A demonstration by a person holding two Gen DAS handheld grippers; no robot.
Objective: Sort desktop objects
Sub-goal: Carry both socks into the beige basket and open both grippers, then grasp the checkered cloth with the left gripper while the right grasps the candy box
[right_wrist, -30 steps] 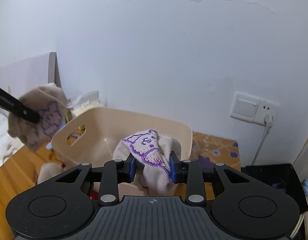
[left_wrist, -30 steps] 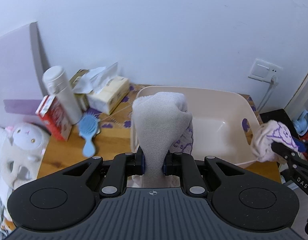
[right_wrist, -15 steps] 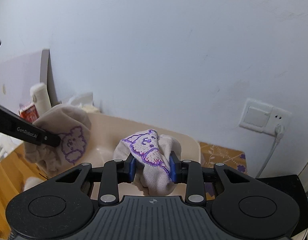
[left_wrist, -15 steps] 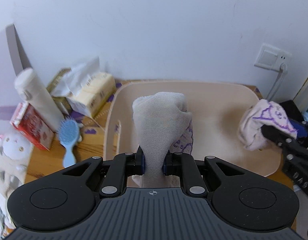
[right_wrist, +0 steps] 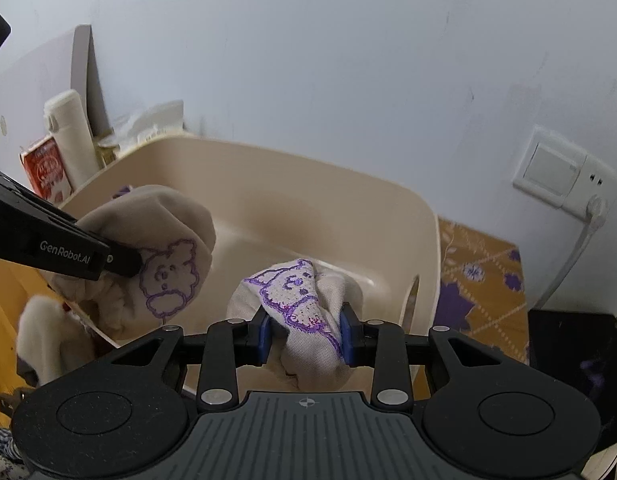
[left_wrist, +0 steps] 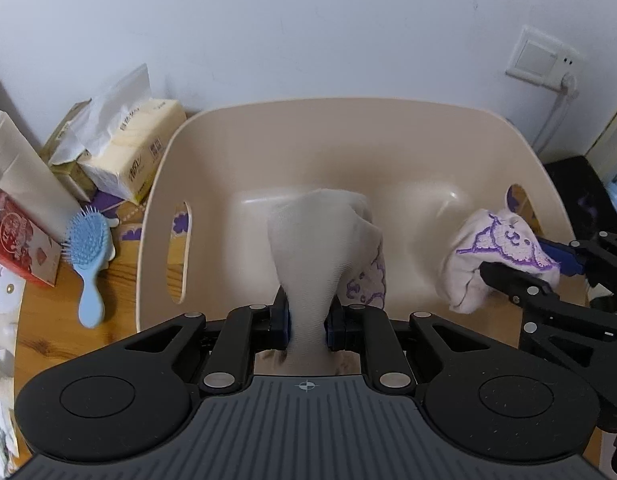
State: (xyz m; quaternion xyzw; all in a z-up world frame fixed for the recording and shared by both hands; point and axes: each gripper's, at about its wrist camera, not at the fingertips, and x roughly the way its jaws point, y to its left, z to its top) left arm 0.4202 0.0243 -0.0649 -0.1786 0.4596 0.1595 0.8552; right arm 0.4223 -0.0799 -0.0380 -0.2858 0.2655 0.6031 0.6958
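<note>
My left gripper [left_wrist: 307,320] is shut on a beige sock [left_wrist: 320,232] with a purple outline animal on its side. It hangs over the inside of the cream plastic basin [left_wrist: 348,120]. My right gripper [right_wrist: 306,332] is shut on a matching sock [right_wrist: 296,296] that shows a purple bear. That sock is held over the basin's [right_wrist: 308,168] right part. The left wrist view shows the right gripper [left_wrist: 520,268] and its sock [left_wrist: 492,248] at the basin's right wall. In the right wrist view the left gripper [right_wrist: 120,258] and its sock [right_wrist: 160,224] are at the left.
Left of the basin on the wooden desk [left_wrist: 68,320] stand a tissue pack [left_wrist: 136,152], a white bottle [left_wrist: 24,172] and a red box [left_wrist: 16,236]. A blue hairbrush [left_wrist: 88,248] lies beside them. A wall socket [left_wrist: 544,60] with a cable sits at the right.
Both grippers have sunk and moved forward with their socks. The socks were before the basin's near rim and now hang over its inside. The basin looks larger in both views.
</note>
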